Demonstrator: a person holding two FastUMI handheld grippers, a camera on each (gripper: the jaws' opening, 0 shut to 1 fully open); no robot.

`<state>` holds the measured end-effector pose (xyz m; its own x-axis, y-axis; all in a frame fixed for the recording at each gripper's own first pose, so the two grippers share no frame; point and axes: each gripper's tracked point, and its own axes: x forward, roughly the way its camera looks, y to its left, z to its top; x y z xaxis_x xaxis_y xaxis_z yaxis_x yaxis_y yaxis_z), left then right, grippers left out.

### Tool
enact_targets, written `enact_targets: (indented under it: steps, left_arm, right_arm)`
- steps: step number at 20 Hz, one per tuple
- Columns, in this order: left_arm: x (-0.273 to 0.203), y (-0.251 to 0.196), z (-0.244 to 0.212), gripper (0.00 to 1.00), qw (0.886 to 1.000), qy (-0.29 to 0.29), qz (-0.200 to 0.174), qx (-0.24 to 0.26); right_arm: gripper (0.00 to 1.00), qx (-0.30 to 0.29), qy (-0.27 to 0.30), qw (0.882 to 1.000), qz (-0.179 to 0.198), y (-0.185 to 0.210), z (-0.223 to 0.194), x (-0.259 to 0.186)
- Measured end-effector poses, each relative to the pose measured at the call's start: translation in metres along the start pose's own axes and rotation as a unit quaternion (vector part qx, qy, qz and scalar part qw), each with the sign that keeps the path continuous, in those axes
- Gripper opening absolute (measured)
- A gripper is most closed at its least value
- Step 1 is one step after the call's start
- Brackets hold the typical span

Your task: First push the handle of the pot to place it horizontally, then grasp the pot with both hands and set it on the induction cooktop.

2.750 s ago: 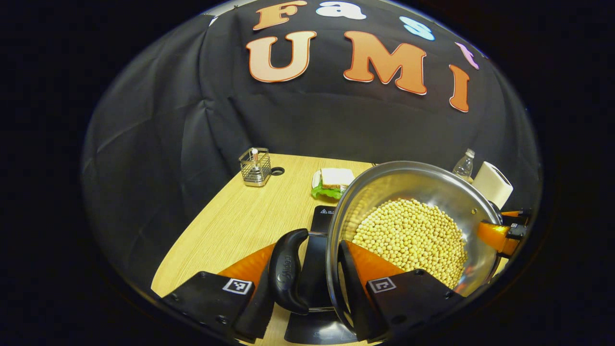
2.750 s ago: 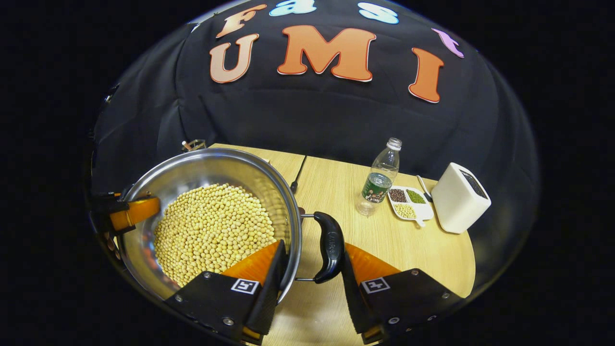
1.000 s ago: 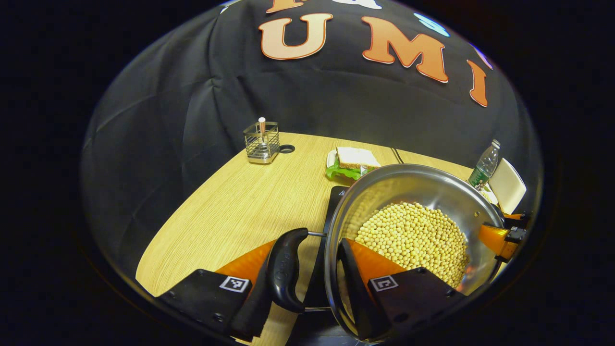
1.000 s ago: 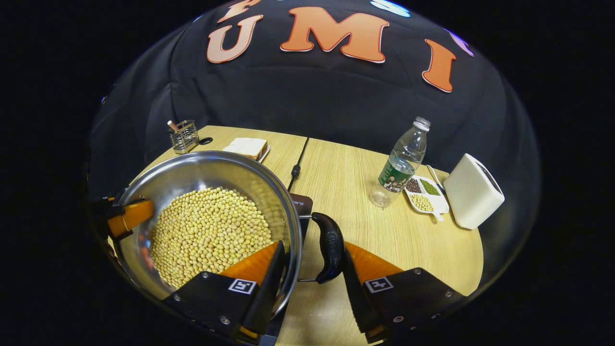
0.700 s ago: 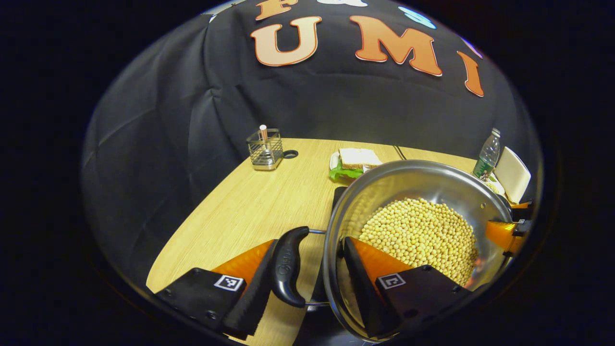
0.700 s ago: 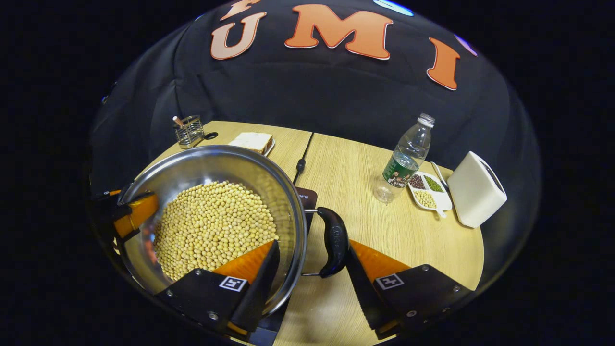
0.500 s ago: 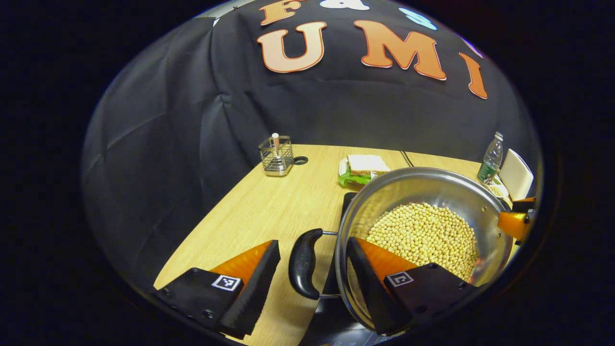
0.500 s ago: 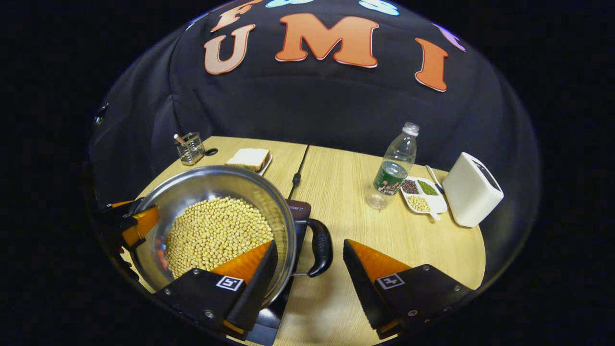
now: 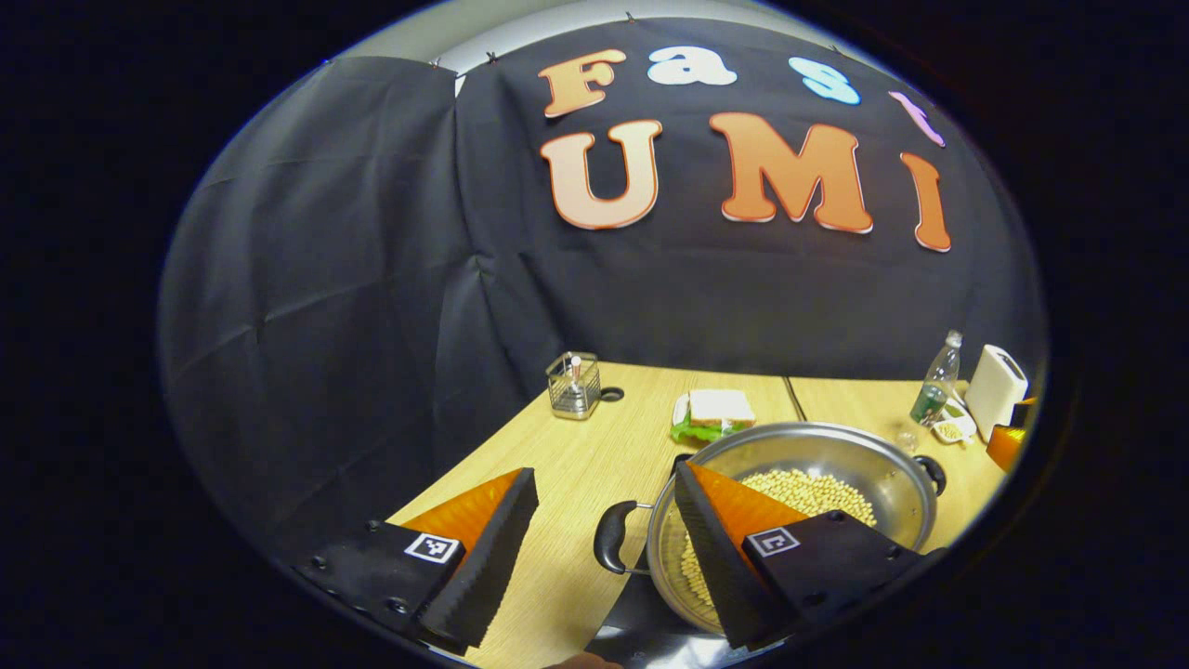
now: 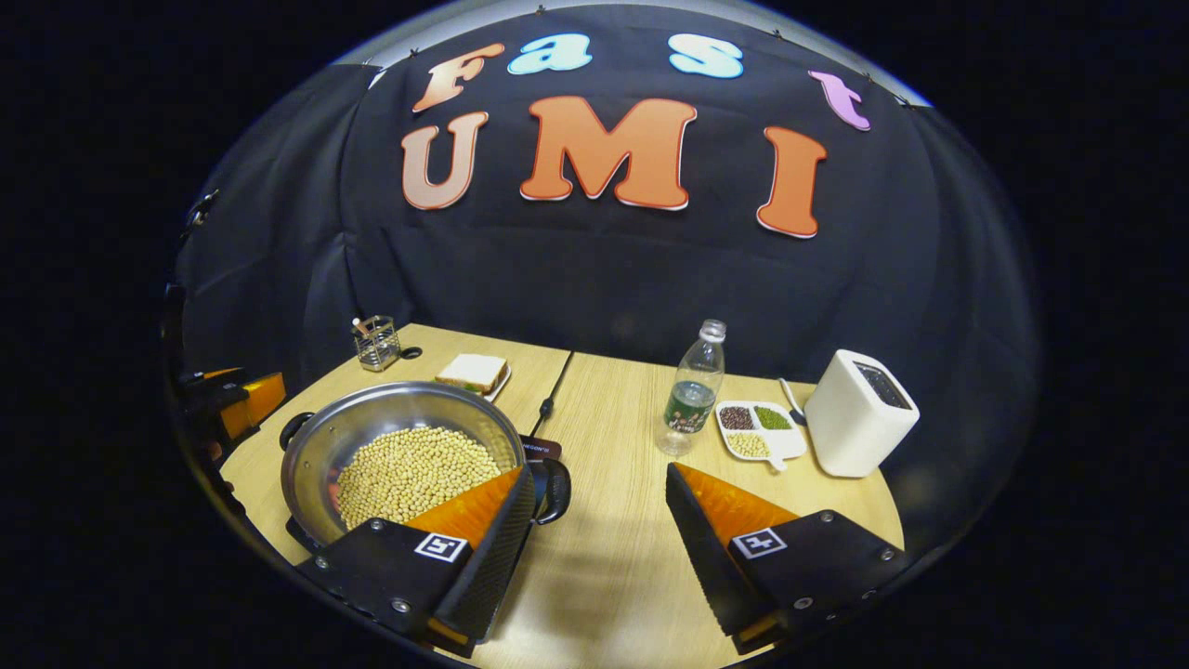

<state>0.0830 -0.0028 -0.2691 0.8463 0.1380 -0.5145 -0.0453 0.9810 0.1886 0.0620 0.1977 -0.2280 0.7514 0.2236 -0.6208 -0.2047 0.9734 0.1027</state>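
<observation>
A steel pot (image 9: 836, 453) full of soybeans (image 9: 822, 491) sits on the black induction cooktop (image 9: 636, 609). Its black side handles (image 9: 608, 548) point left and right. My left gripper (image 9: 606, 472) is open and held back above the left handle, touching nothing. In the right gripper view the pot (image 10: 390, 413) lies at lower left, with a corner of the cooktop (image 10: 541, 450) showing behind it. My right gripper (image 10: 597, 469) is open, and the right handle (image 10: 555, 490) lies just past its left finger. The left gripper (image 10: 232, 400) shows at that view's far left edge.
On the wooden table (image 10: 613, 390) stand a plastic bottle (image 10: 692, 386), a white box (image 10: 859, 423), a divided dish of beans (image 10: 757, 427), a sandwich on a plate (image 10: 474, 372) and a wire holder (image 10: 376, 342). A black cable (image 10: 553, 390) runs to the back.
Both grippers held the pot by its handles and lowered it onto the cooktop. They have since opened, let go and drawn back up from the pot.
</observation>
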Motion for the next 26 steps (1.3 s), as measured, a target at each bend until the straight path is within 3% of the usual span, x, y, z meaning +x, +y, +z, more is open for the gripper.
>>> enact_targets:
  steps: [1,4,7,12,15,17,19,21,23,24,26]
  left_arm:
    - [-0.010,-0.001,0.013,0.96,1.000,-0.015,-0.002,-0.006]
    - [-0.041,-0.010,0.054,1.00,0.998,-0.061,-0.020,-0.024]
    - [-0.085,-0.014,0.097,0.96,0.994,-0.105,-0.036,-0.026]
    - [-0.137,-0.019,0.154,1.00,0.984,-0.170,-0.048,-0.036]
    - [-0.171,-0.023,0.184,1.00,0.974,-0.215,-0.049,-0.045]
    - [-0.190,-0.029,0.196,1.00,0.969,-0.234,-0.057,-0.058]
    - [-0.207,-0.040,0.206,0.92,0.962,-0.257,-0.070,-0.063]
    - [-0.211,-0.043,0.218,1.00,0.955,-0.276,-0.079,-0.079]
    - [-0.217,-0.050,0.217,0.96,0.951,-0.279,-0.092,-0.095]
    - [-0.224,-0.045,0.221,1.00,0.949,-0.286,-0.086,-0.097]
    - [-0.237,-0.036,0.231,0.98,0.947,-0.300,-0.064,-0.091]
  right_arm:
    - [0.88,0.001,-0.016,1.000,-0.003,-0.009,0.007,-0.010]
    - [0.89,0.005,-0.063,0.998,-0.014,-0.038,0.032,-0.040]
    - [0.89,-0.011,-0.103,0.994,-0.025,-0.069,0.053,-0.074]
    - [0.90,-0.024,-0.164,0.984,-0.062,-0.128,0.085,-0.138]
    - [0.91,-0.005,-0.190,0.980,-0.055,-0.151,0.094,-0.169]
    - [0.93,0.002,-0.200,0.978,-0.050,-0.167,0.094,-0.184]
    - [0.95,-0.007,-0.212,0.976,-0.053,-0.184,0.095,-0.194]
    - [0.95,-0.010,-0.219,0.974,-0.060,-0.199,0.097,-0.200]
    - [0.96,-0.012,-0.230,0.971,-0.060,-0.208,0.102,-0.210]
    - [0.95,-0.015,-0.241,0.968,-0.062,-0.214,0.107,-0.217]
    - [0.95,-0.025,-0.267,0.961,-0.068,-0.224,0.118,-0.230]
